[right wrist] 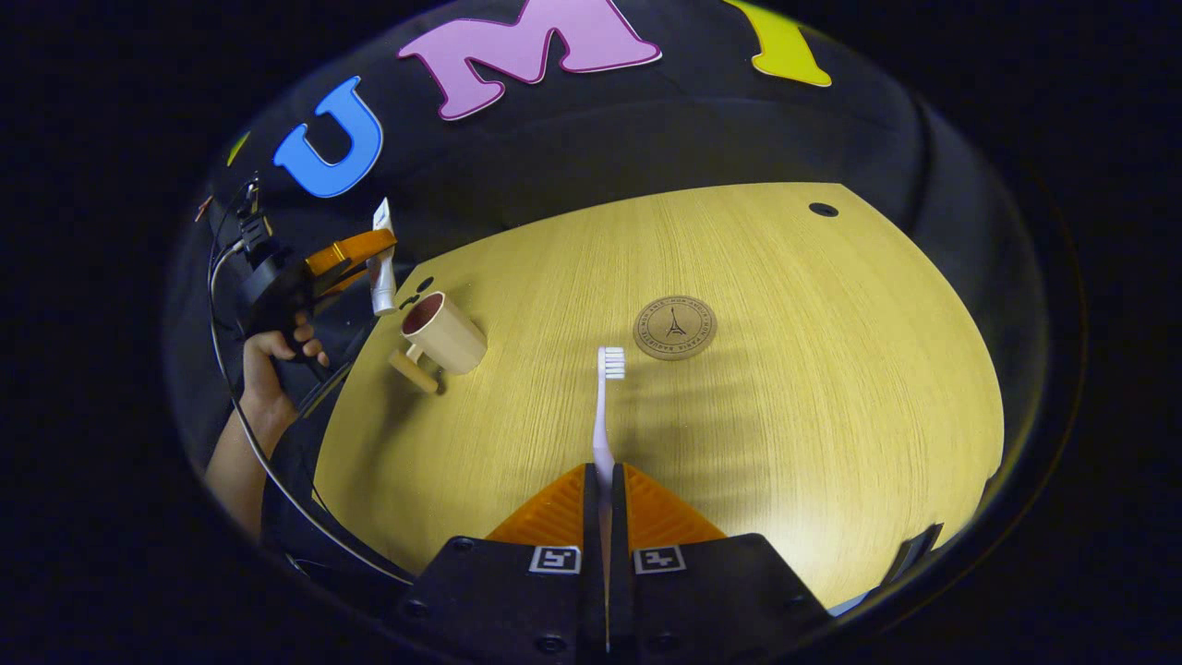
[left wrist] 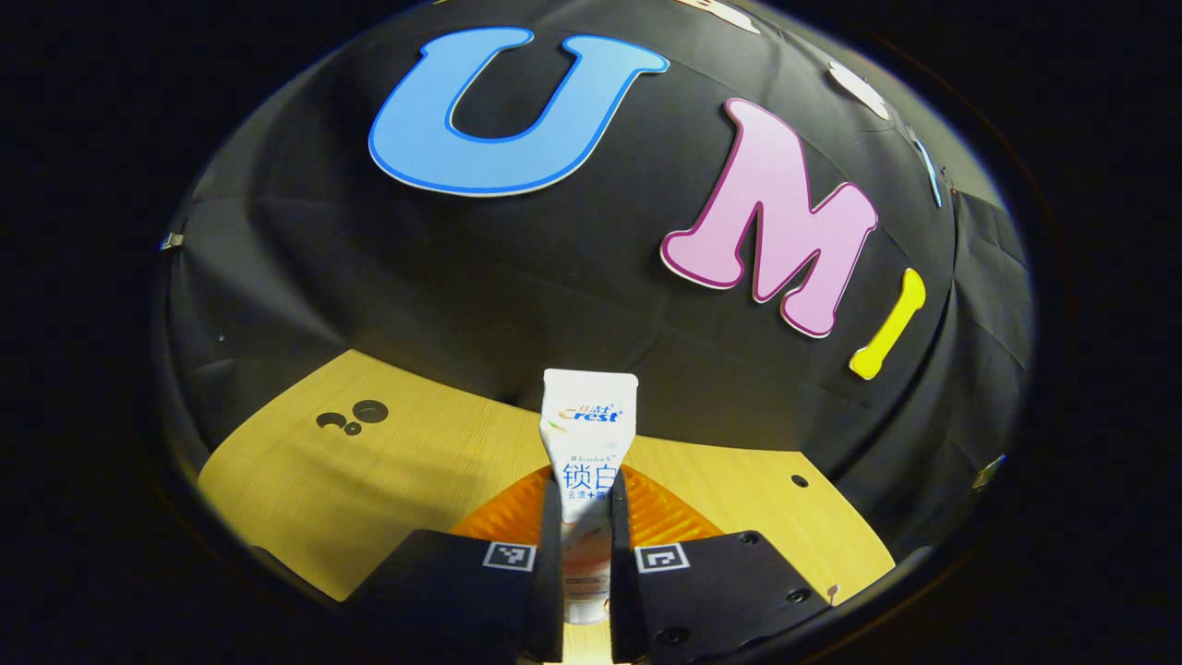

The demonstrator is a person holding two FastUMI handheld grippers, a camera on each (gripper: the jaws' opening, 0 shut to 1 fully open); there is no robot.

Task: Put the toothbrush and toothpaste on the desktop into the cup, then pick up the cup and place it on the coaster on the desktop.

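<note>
In the left gripper view my left gripper [left wrist: 587, 503] is shut on a white toothpaste tube [left wrist: 588, 434], which stands upright between the fingers above the wooden desk. In the right gripper view my right gripper [right wrist: 602, 489] is shut on the handle of a pale toothbrush [right wrist: 605, 397], whose bristle head points away over the desk. A beige cup [right wrist: 445, 334] with a handle stands at the desk's far left. The left gripper [right wrist: 355, 260] hangs just above and behind the cup, with the toothpaste tube [right wrist: 380, 268] in it. A round brown coaster [right wrist: 675, 327] lies beyond the toothbrush head, slightly right.
The wooden desk [right wrist: 831, 388] spreads wide to the right of the coaster. A person's hand [right wrist: 272, 356] and a cable show at the left edge. Small holes [left wrist: 355, 416] mark the desk's far left corner, and another hole [right wrist: 823, 210] sits at the far right.
</note>
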